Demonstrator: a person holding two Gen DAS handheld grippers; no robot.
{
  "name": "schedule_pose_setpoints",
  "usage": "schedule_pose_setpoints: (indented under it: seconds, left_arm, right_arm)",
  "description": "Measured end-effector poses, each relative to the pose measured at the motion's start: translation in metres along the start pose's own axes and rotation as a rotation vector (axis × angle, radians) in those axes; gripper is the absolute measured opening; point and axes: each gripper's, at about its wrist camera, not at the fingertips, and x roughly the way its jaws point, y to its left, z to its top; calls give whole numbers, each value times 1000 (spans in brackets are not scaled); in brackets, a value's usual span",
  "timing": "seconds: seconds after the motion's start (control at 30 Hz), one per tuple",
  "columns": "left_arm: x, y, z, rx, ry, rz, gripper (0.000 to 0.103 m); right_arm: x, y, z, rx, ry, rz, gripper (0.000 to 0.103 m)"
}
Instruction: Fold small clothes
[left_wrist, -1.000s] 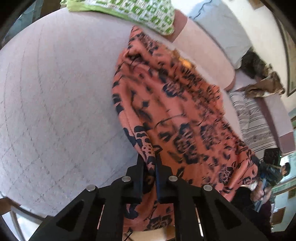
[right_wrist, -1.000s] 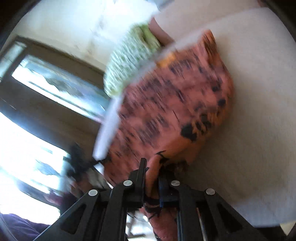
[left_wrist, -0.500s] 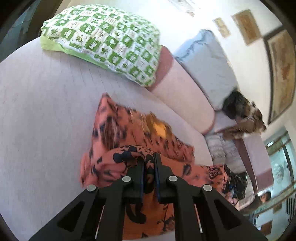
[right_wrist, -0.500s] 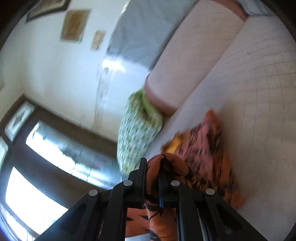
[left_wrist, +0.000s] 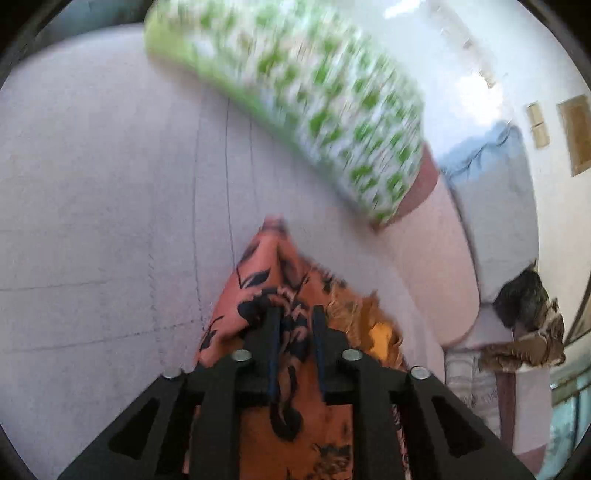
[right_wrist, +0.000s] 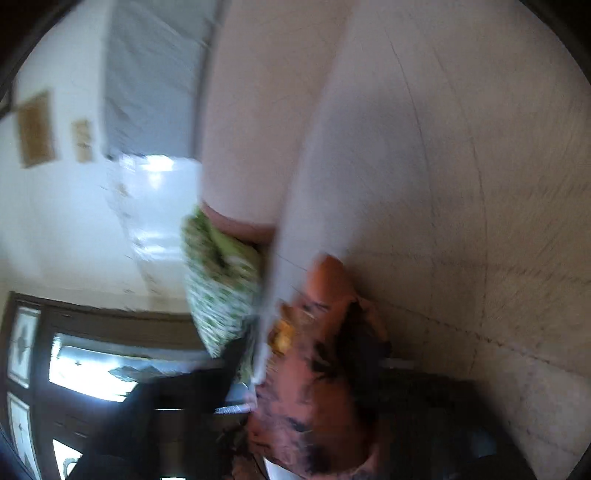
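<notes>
Soft orange floral garment (left_wrist: 258, 295) bunched on the quilted pale couch seat (left_wrist: 103, 206).
The left gripper (left_wrist: 295, 317) is opening, a cloth fold between its narrow black fingers; the blurred right gripper (right_wrist: 306, 354) opens wide around the garment, beside a green-patterned pillow (left_wrist: 314, 96).

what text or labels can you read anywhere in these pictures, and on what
None is readable.
Green-and-white patterned pillow: only blurred motifs, no letters.
Orange fabric garment with dark floral print: print only.
Framed wall pictures: too small and blurred to tell.

Garment (left_wrist: 258, 291) on sofa seat (left_wrist: 92, 221), pillow (left_wrist: 306, 96) behind it, against backrest (left_wrist: 436, 251)
</notes>
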Motion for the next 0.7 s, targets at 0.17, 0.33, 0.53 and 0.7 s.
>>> schedule_pose_setpoints:
  seconds: [0.17, 0.33, 0.53, 0.7]
  left_arm:
    - [-68, -23, -41, 102, -213, 103, 70]
    - [-52, -28, -94, 175, -47, 103, 69]
    - [-14, -53, -140, 362, 124, 76, 60]
    - [27, -56, -147, 464, 222, 102, 60]
  right_arm:
    - [-50, 32, -17, -80, -82, 71, 92]
    - [-9, 93, -99, -466, 170, -102, 53]
    - [78, 79, -185, -593, 459, -284, 35]
    - [119, 79, -205, -654, 510, -344, 35]
